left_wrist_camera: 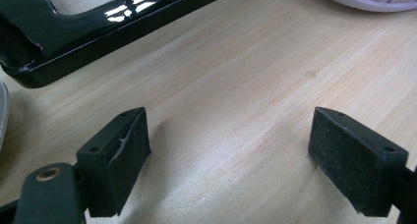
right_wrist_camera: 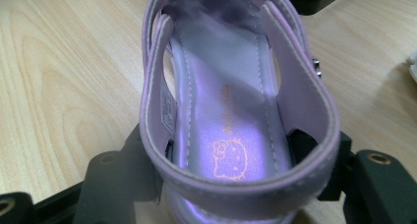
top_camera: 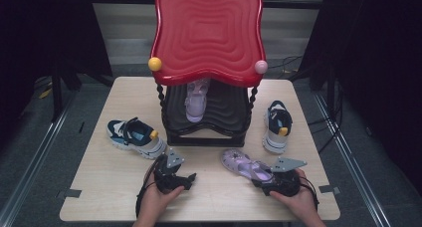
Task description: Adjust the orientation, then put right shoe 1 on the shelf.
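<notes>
A purple sandal [top_camera: 241,165] lies on the wooden table [top_camera: 114,187] at the front right, toe pointing toward the stand. My right gripper [top_camera: 263,178] holds it at the heel. In the right gripper view the two black jaws of the right gripper [right_wrist_camera: 231,175] sit against both sides of the sandal's heel [right_wrist_camera: 226,111], under its back strap. My left gripper [top_camera: 188,179] rests at front centre. In the left gripper view the left gripper [left_wrist_camera: 228,155] stands wide open over bare wood, nothing between its pads [left_wrist_camera: 123,155]. The matching purple sandal [top_camera: 195,100] sits on the stand's black lower shelf.
A two-tier stand with a red wavy top [top_camera: 209,33] and black base [top_camera: 206,137] stands at the table's back centre. One blue-and-white sneaker [top_camera: 134,136] lies left of it, another [top_camera: 277,125] right of it. The black base frame [left_wrist_camera: 98,27] lies just ahead of the left gripper.
</notes>
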### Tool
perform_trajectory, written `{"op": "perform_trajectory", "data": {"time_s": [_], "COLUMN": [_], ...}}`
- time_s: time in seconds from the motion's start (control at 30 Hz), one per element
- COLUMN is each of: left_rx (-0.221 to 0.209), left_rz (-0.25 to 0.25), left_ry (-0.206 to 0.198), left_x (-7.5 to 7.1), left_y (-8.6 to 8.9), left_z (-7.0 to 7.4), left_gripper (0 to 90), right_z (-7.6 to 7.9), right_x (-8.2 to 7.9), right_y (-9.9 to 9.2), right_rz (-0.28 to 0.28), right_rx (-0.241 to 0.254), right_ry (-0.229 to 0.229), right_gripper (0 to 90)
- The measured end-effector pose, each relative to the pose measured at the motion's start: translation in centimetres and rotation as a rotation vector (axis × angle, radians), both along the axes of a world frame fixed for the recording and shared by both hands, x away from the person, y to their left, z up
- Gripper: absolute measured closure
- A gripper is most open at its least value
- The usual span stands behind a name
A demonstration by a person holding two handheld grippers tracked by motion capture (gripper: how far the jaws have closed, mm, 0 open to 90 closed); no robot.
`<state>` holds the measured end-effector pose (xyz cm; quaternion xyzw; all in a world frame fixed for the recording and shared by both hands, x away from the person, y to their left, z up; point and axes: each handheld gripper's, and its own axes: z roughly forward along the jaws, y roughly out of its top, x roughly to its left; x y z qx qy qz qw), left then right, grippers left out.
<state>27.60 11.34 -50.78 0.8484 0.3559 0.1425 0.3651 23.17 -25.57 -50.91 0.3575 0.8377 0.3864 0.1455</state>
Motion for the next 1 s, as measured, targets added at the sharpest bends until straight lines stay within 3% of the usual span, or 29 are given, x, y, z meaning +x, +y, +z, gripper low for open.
{"op": "perform_trajectory", "data": {"time_s": [0.33,1.0], "left_rx": [0.002,0.003], "left_rz": [0.0,-0.001], "left_ry": [-0.001,-0.001], "left_x": [0.0,0.1], "left_y": [0.0,0.0], "left_z": [0.0,0.0], "left_gripper": [15.4,15.3], "right_z": [0.5,3.8], "right_x": [-0.6,-1.9], "right_y": [-0.4,-0.9], "right_rz": [-0.01,-0.07], "right_rx": [0.012,0.029], "right_ry": [-0.009,-0.046], "right_gripper": [37.6,37.5]}}
